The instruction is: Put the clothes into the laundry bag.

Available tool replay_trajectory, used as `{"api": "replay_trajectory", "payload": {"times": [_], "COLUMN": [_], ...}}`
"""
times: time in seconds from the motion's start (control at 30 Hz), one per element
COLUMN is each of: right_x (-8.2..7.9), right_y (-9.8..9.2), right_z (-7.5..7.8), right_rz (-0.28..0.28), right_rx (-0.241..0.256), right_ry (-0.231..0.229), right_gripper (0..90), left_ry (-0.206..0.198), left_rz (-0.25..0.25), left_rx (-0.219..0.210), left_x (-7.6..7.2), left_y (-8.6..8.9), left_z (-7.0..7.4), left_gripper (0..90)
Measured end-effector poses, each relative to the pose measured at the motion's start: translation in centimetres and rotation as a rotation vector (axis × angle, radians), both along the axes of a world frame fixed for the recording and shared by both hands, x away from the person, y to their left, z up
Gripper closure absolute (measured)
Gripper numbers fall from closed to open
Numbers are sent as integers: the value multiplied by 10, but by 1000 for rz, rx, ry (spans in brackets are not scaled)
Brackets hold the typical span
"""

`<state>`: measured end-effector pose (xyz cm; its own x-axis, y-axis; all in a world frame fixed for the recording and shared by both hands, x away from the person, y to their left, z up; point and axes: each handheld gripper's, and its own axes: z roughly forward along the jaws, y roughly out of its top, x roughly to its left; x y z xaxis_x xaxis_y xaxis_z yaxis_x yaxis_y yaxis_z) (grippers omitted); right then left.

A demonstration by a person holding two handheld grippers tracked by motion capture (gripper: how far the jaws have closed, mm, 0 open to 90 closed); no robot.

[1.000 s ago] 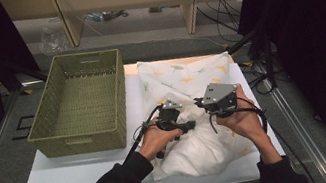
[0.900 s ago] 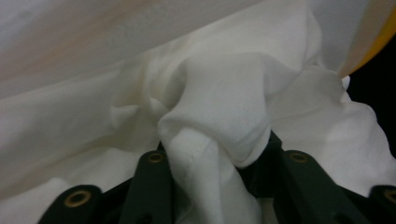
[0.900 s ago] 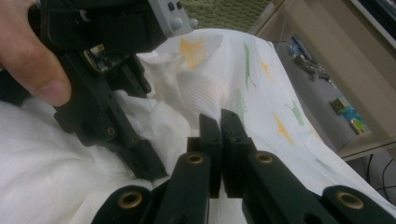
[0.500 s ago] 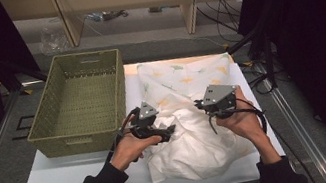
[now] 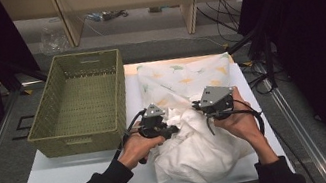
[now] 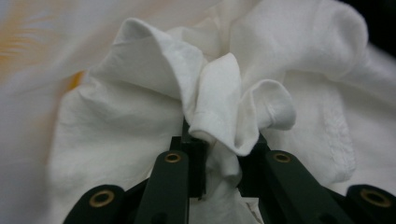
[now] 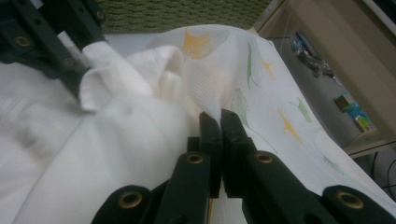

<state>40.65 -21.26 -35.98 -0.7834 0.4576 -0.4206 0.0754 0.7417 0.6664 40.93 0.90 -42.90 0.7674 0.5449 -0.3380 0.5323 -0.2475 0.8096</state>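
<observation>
A crumpled white cloth [image 5: 196, 149] lies bunched on a white fabric printed with yellow and green leaves [image 5: 183, 73] spread on the table. My left gripper [image 5: 172, 130] is at the bundle's left side, shut on a gathered fold of the white cloth [image 6: 140, 107]; the fold bulges up between the jaws of the left gripper [image 6: 219, 140]. My right gripper [image 5: 197, 106] is at the bundle's upper right. In the right gripper view the right gripper [image 7: 220, 122] is shut on a thin raised edge of the leaf-print fabric [image 7: 261, 79], with the left gripper [image 7: 56, 37] opposite it.
An empty green woven basket [image 5: 123, 91] stands on the table's left half, close to my left hand. The white table top [image 5: 65, 182] has bare room in front of the basket. Cables and shelving lie beyond the far edge.
My left gripper swung out to the left, then came back right to the bundle and now pinches a fold of the white cloth. The right gripper has barely moved.
</observation>
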Motion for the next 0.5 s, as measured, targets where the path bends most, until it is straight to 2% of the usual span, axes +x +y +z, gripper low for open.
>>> {"api": "replay_trajectory", "payload": {"times": [0.03, 0.1, 0.13, 0.17, 0.23, 0.3, 0.33, 0.37, 0.4, 0.43, 0.5], "right_x": [-1, -4, -6, -7, -11, -12, -11, -10, -9, -9, -8], "right_y": [1, 2, 3, 4, 5, 7, 7, 7, 6, 6, 4], "right_z": [2, 6, 8, 11, 12, 12, 11, 11, 10, 10, 8], "right_rz": [14, 22, 26, 33, 30, 38, 46, 48, 44, 44, 34], "right_rx": [-8, 2, 6, 10, 19, 15, 12, 7, 5, 5, 9], "right_ry": [-11, -18, -17, -24, -18, -9, -12, -15, -6, -6, -9], "right_gripper": [900, 900, 900, 900, 900, 900, 900, 900, 900, 900, 900], "left_ry": [11, -38, -84, -76, -48, -27, -25, -10, 25, 37, 8], "left_rz": [-18, -32, -18, -6, 41, 113, 124, 127, 123, 119, 122], "left_rx": [-23, 27, 68, 70, 68, 81, 91, 83, 58, 50, 74], "left_x": [-1, -2, 2, 6, 22, 38, 42, 45, 47, 48, 44], "left_y": [-4, -13, -20, -22, -28, -29, -28, -27, -25, -23, -16], "left_z": [1, 3, 1, -1, -10, -23, -26, -29, -29, -28, -20], "left_gripper": [776, 778, 777, 777, 778, 774, 767, 759, 725, 725, 649]}}
